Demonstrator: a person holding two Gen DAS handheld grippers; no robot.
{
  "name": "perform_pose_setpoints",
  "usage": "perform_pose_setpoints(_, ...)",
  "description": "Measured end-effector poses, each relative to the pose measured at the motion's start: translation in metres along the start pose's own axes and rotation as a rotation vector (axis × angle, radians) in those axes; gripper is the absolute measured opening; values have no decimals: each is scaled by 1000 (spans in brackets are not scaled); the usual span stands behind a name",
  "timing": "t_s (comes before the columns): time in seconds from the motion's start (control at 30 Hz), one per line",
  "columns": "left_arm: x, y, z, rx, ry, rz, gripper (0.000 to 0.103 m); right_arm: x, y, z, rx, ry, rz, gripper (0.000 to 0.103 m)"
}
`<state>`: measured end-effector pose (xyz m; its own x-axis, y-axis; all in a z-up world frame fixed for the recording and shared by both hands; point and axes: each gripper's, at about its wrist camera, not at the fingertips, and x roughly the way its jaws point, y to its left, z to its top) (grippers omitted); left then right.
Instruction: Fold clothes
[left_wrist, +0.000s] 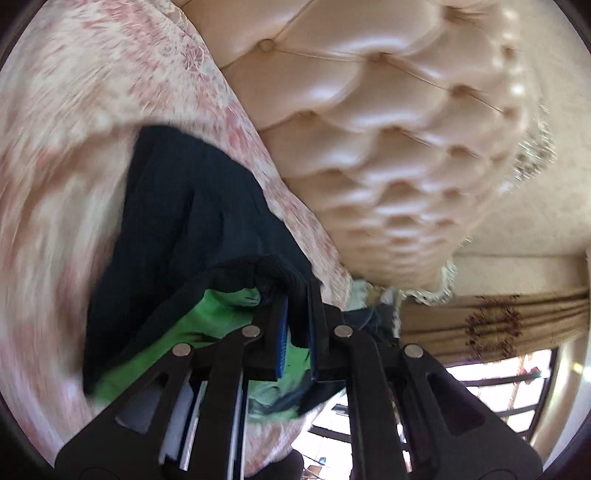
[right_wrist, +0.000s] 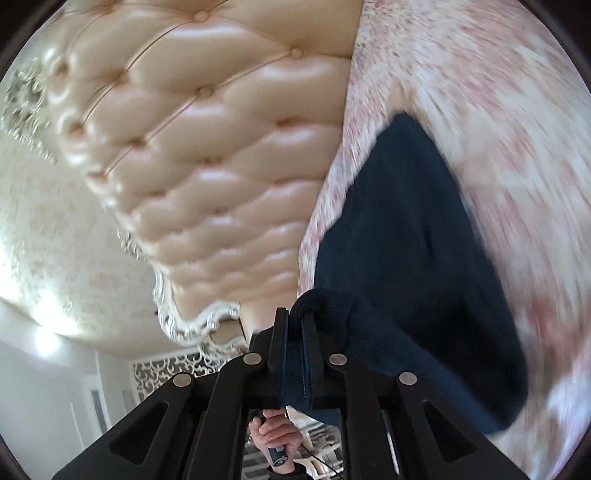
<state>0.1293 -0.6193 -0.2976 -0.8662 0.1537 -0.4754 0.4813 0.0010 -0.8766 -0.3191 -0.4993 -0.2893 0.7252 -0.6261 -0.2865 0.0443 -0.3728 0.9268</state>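
A dark navy garment (left_wrist: 173, 206) with a green inner side (left_wrist: 218, 314) hangs over the pink floral bedspread (left_wrist: 66, 155). My left gripper (left_wrist: 293, 295) is shut on a folded edge of it, held up off the bed. In the right wrist view the same dark navy garment (right_wrist: 399, 236) stretches across the bedspread (right_wrist: 498, 110). My right gripper (right_wrist: 293, 325) is shut on another thick hem of it, with cloth bunched over the right finger. Both views are tilted and blurred by motion.
A tufted cream headboard (left_wrist: 369, 110) with carved trim stands at the bed's head and also shows in the right wrist view (right_wrist: 207, 147). A window with a gold valance (left_wrist: 491, 325) lies to the lower right. The person's other hand (right_wrist: 275, 435) shows below my right gripper.
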Motion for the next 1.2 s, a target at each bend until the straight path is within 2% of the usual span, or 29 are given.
perform_pose_setpoints(0.1, 25, 8, 28, -30, -2, 29, 11, 21, -12, 34, 23, -19, -44, 6)
perform_pose_setpoints(0.27, 40, 16, 34, -35, -14, 49, 11, 47, -27, 59, -7, -27, -174, 6)
perform_pose_setpoints(0.5, 39, -8, 47, -30, -35, 49, 11, 47, -7, 69, -56, -59, -169, 6)
perform_pose_setpoints(0.7, 50, 5, 56, -53, -53, 95, 12, 58, -8, 82, -58, -54, -186, 6)
perform_pose_setpoints(0.8, 49, 12, 56, -44, -69, 92, 19, 63, -18, 91, -50, -53, -190, 6)
perform_pose_setpoints(0.9, 40, 11, 58, -30, -89, 77, 32, 61, -19, 96, -64, -42, -203, 10)
perform_pose_setpoints(0.93, 35, 11, 59, -31, -102, 73, 53, 59, -17, 98, -73, -40, -204, 12)
perform_pose_setpoints(0.97, 29, 11, 60, -39, -132, 73, 81, 57, -14, 99, -84, -39, -206, 15)
perform_pose_setpoints(1.0, 21, 11, 62, -48, -169, 74, 90, 54, -11, 100, -97, -41, -212, 18)
perform_pose_setpoints(1.1, -8, 13, 66, -62, -267, 77, 93, 39, -4, 104, -118, -74, -213, 39)
perform_pose_setpoints(1.17, -23, 9, 64, -29, -285, 72, 93, 24, 0, 108, -127, -122, -219, 57)
perform_pose_setpoints(1.2, -27, 4, 60, 4, -282, 67, 93, 15, 3, 110, -132, -150, -224, 60)
